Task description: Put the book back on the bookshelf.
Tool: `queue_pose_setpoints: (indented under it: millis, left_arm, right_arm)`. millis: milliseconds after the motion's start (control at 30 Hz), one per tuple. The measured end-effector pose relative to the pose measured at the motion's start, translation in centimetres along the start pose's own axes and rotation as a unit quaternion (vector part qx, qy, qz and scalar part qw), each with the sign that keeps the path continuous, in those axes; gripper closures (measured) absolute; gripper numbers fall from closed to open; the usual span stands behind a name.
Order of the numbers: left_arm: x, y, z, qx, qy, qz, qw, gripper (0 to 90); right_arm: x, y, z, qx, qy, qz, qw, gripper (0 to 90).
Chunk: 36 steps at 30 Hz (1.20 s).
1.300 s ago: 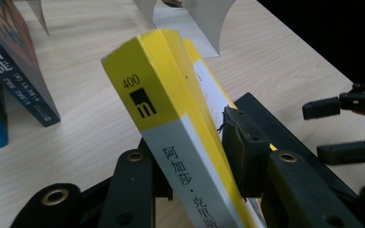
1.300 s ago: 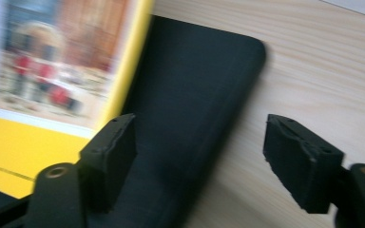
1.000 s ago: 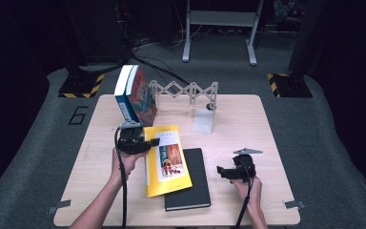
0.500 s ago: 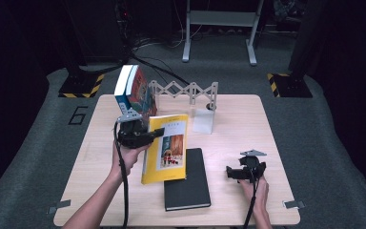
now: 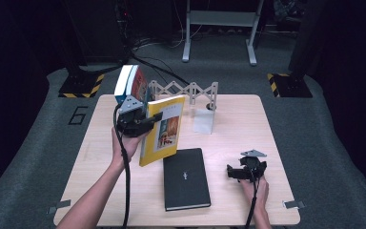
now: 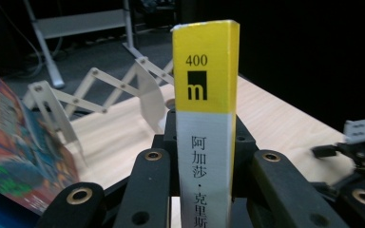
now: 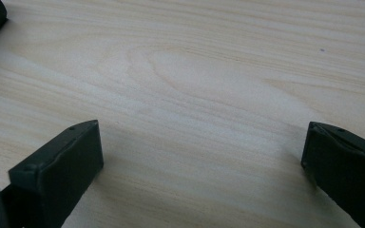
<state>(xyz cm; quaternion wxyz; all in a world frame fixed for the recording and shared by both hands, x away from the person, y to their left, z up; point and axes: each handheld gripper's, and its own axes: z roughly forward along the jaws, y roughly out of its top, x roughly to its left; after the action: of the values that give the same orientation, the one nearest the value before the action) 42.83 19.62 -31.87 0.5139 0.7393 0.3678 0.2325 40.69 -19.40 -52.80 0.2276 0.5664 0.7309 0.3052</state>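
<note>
Left gripper (image 5: 145,121) — clamped on yellow book (image 5: 164,129) by its spine, lifted upright above table (image 5: 95,157) beside expanding rack (image 5: 186,90). Right gripper (image 5: 243,172) — jaws wide, empty. Risk: book pivoting or slipping, being pinched at one edge.

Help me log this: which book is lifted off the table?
The yellow book, clamped upright in the left gripper; the black book lies flat.

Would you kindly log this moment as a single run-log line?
left gripper: shut on yellow book, raised off table | right gripper: jaws open, nothing held | black book: flat on table
</note>
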Motion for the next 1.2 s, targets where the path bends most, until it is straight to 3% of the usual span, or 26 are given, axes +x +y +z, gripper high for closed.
queue_pose_setpoints:
  millis: [300, 733, 1200]
  left_arm:
    - [0.6, 0.8, 1.9, -0.011, 0.029, 0.011, 0.9995, 76.2]
    - [1.4, 1.0, 5.0, -0.034, 0.054, 0.014, 0.9979, 76.2]
    - [2.8, 0.6, 6.7, -0.058, 0.092, -0.002, 0.9941, 76.1]
  right_arm:
    - [0.0, -0.1, 0.0, -0.001, -0.001, 0.0, 1.0, 0.0]
    - [0.1, -0.1, -0.1, -0.002, 0.0, 0.003, 1.0, 0.0]
    - [0.1, -0.1, -0.1, -0.004, -0.002, -0.001, 1.0, 0.0]
